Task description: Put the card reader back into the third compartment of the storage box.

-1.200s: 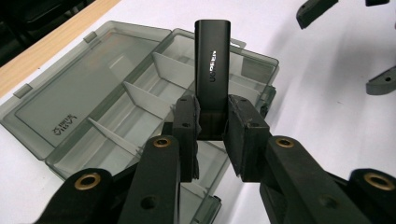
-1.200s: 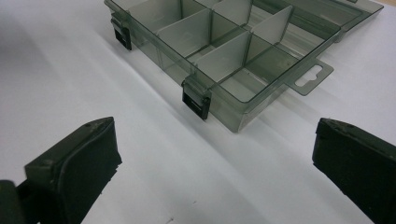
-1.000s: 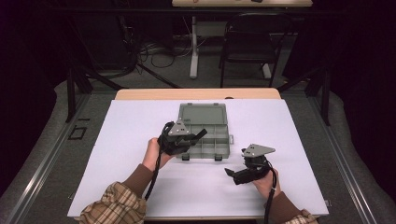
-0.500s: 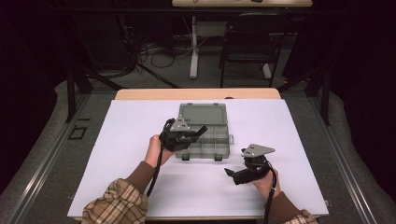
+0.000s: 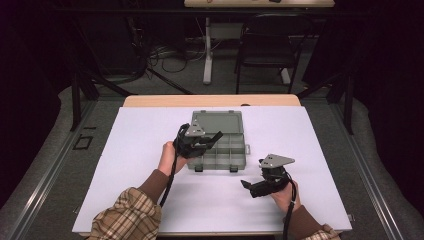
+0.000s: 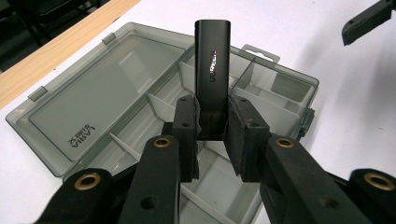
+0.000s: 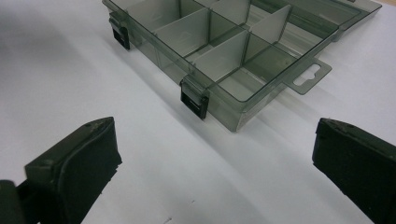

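Note:
A smoky clear plastic organizer box (image 5: 220,145) lies open on the white table, lid flat at the back, divided compartments in front. My left gripper (image 6: 211,123) hovers over the compartments (image 6: 219,186), shut on a black stick-shaped device (image 6: 213,70) with white lettering, held by its lower end and pointing away from me. In the high view the left gripper (image 5: 212,141) is over the box's left part. The right gripper (image 5: 246,186) rests low on the table, front right of the box, its jaws wide open around bare table (image 7: 215,172). The box's front latches (image 7: 194,98) face it.
The white sheet (image 5: 125,165) covers the table, a wooden edge (image 5: 210,100) showing at the back. A chair (image 5: 265,50), a table leg and loose cables stand on the floor beyond. The box has a hang tab (image 7: 310,74) on its right end.
The left gripper with the black device has shifted slightly over the box. The right gripper has stayed in place.

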Demonstrator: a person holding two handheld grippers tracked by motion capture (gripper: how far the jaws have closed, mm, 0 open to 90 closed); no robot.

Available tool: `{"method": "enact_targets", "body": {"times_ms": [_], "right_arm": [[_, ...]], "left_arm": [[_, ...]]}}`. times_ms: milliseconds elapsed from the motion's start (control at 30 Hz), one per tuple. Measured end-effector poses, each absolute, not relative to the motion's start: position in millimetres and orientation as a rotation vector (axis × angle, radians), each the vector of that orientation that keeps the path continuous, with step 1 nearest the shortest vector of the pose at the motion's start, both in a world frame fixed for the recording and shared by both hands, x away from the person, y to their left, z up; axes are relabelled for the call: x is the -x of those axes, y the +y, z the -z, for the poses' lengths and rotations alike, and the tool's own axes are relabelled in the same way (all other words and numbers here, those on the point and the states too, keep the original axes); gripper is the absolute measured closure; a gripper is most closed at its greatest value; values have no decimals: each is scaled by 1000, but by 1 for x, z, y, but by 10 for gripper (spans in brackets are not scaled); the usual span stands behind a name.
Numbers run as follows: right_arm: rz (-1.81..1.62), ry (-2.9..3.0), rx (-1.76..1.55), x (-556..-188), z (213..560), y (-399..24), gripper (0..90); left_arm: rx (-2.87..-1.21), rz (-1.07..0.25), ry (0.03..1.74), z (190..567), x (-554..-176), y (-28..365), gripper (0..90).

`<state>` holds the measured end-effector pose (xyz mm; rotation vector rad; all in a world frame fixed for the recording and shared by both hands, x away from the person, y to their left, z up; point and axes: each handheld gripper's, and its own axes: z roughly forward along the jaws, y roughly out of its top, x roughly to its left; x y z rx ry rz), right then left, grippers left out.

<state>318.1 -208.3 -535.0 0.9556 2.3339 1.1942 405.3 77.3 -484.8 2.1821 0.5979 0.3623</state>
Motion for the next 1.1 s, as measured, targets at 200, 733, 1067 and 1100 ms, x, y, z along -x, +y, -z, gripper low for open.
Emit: {"method": "enact_targets", "body": {"times_ms": [200,733,1067,1100], "right_arm": [[-1191,2337,-953,-318,535,-208,0],[-1191,2334,-956,-318,535,-208,0],[-1194,2335,-955,-318,535,-209,0],[-1194,2334,-955,-318,535,-209,0]], "left_arm": [[-2183,-356,614,487,-409,74,742],[-2177,-357,648,490,-418,64,741],[-2174,-349,672,492,-423,59,741],[-2172,-347,674,492,-424,59,741]]}}
